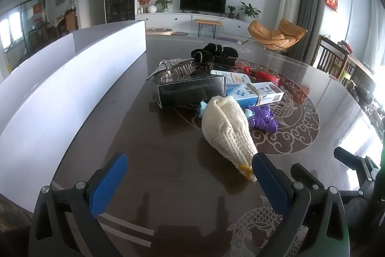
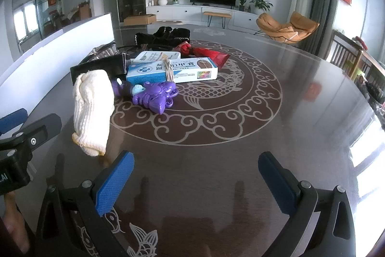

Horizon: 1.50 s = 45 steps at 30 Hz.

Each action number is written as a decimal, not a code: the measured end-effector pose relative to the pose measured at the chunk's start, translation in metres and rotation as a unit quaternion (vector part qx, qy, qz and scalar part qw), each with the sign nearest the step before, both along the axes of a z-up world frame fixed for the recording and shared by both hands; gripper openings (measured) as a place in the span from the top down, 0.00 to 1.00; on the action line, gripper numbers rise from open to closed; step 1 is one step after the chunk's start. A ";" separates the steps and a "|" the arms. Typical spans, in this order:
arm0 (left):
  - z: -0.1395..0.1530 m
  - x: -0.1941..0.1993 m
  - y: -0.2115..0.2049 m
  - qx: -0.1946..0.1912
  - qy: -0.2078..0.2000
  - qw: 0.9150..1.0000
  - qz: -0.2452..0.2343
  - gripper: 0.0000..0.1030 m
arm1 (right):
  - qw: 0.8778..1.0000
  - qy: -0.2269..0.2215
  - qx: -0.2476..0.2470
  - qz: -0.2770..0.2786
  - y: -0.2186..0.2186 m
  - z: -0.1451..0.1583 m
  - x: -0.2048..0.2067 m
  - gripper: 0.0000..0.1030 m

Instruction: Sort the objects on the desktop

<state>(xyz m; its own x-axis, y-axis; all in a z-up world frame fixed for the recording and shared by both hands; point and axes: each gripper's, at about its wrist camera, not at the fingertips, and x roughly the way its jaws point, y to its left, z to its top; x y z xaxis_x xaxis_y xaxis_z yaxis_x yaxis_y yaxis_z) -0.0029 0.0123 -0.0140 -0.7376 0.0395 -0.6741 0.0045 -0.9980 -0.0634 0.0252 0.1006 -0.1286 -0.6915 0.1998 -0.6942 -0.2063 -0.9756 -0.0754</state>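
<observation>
At nine o'clock from your left gripper (image 1: 190,168) stands a white partition board (image 1: 72,78), upright along the dark table (image 1: 144,148). Your left jaws are spread wide and grip nothing; the cream knitted glove (image 1: 228,129) lies on the table with its cuff touching the right blue pad (image 1: 269,180). At twelve o'clock sits a pile: a black box (image 1: 192,90) with a silver hair clip (image 1: 175,69) on top, blue-white medicine boxes (image 1: 255,92), a purple toy (image 1: 262,119) just beside the glove, red packets (image 1: 259,75) and black cloth (image 1: 216,54) behind. You cannot tell what the boxes contain. Your right gripper (image 2: 196,168) hovers with jaws wide apart, holding nothing.
</observation>
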 end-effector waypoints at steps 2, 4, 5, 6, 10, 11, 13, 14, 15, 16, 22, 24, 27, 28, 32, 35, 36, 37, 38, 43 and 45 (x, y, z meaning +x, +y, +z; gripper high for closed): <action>0.000 0.000 0.000 0.001 0.001 1.000 0.000 0.00 | 1.000 -0.001 -0.003 -0.001 0.014 0.010 -0.003 0.00; 0.001 0.001 -0.001 0.002 0.001 1.000 0.000 0.00 | 1.000 -0.002 -0.004 -0.001 0.014 0.013 -0.002 0.00; 0.001 0.001 -0.001 0.001 0.001 1.000 0.000 0.00 | 1.000 -0.002 -0.004 -0.001 0.011 0.013 -0.001 0.00; 0.001 0.001 -0.001 0.002 0.001 1.000 0.000 0.00 | 1.000 -0.001 -0.003 -0.002 0.005 0.013 0.001 0.00; 0.001 0.001 -0.001 0.002 0.001 1.000 0.000 0.00 | 1.000 -0.001 -0.002 -0.003 0.009 0.024 0.001 0.00; 0.001 0.001 -0.001 0.002 0.001 1.000 0.000 0.00 | 1.000 -0.001 -0.002 -0.003 0.009 0.026 0.001 0.00; 0.001 0.001 -0.001 0.002 0.001 1.000 -0.001 0.00 | 1.000 -0.002 -0.003 -0.002 0.022 0.031 0.000 0.00; 0.001 0.001 -0.001 0.001 0.001 1.000 -0.001 0.00 | 1.000 -0.002 -0.003 -0.002 0.022 0.030 0.000 0.00; 0.001 0.001 -0.001 0.002 0.001 1.000 -0.001 0.00 | 1.000 -0.001 -0.003 -0.002 0.021 0.031 0.000 0.00; 0.001 0.001 -0.001 0.002 0.000 1.000 -0.001 0.00 | 1.000 -0.002 -0.003 -0.001 0.023 0.031 0.000 0.00; 0.001 0.001 -0.001 0.001 -0.003 1.000 -0.002 0.00 | 1.000 -0.002 -0.003 -0.001 0.023 0.031 0.000 0.00; 0.001 0.002 -0.001 0.000 -0.002 1.000 -0.002 0.00 | 1.000 -0.002 -0.003 -0.001 0.022 0.032 0.000 0.00; 0.001 0.002 -0.001 0.000 -0.002 1.000 -0.003 0.00 | 1.000 -0.002 -0.004 -0.002 0.021 0.033 0.001 0.00; 0.001 0.002 -0.001 0.000 -0.002 1.000 -0.003 0.00 | 1.000 -0.002 -0.004 -0.001 0.023 0.033 0.000 0.00; 0.001 0.002 -0.001 0.000 -0.002 1.000 -0.003 0.00 | 1.000 -0.002 -0.004 -0.001 0.024 0.034 0.000 0.00; 0.001 0.002 0.000 -0.001 -0.002 1.000 -0.003 0.00 | 1.000 -0.002 -0.005 -0.002 0.022 0.035 0.000 0.00; 0.001 0.002 0.000 -0.001 -0.003 1.000 -0.003 0.00 | 1.000 -0.002 -0.005 -0.002 0.022 0.035 0.001 0.00; 0.000 0.002 0.000 -0.002 -0.003 1.000 -0.004 0.00 | 1.000 -0.002 -0.005 -0.002 0.025 0.035 0.000 0.00; 0.000 0.002 0.001 -0.002 -0.004 1.000 -0.004 0.00 | 1.000 -0.002 -0.005 -0.002 0.023 0.035 0.000 0.00; -0.002 0.002 0.001 -0.003 -0.007 1.000 -0.005 0.00 | 1.000 -0.002 -0.005 -0.001 0.025 0.035 -0.001 0.00; -0.002 0.002 0.001 -0.004 -0.007 1.000 -0.005 0.00 | 1.000 -0.003 -0.005 -0.002 0.022 0.036 0.000 0.00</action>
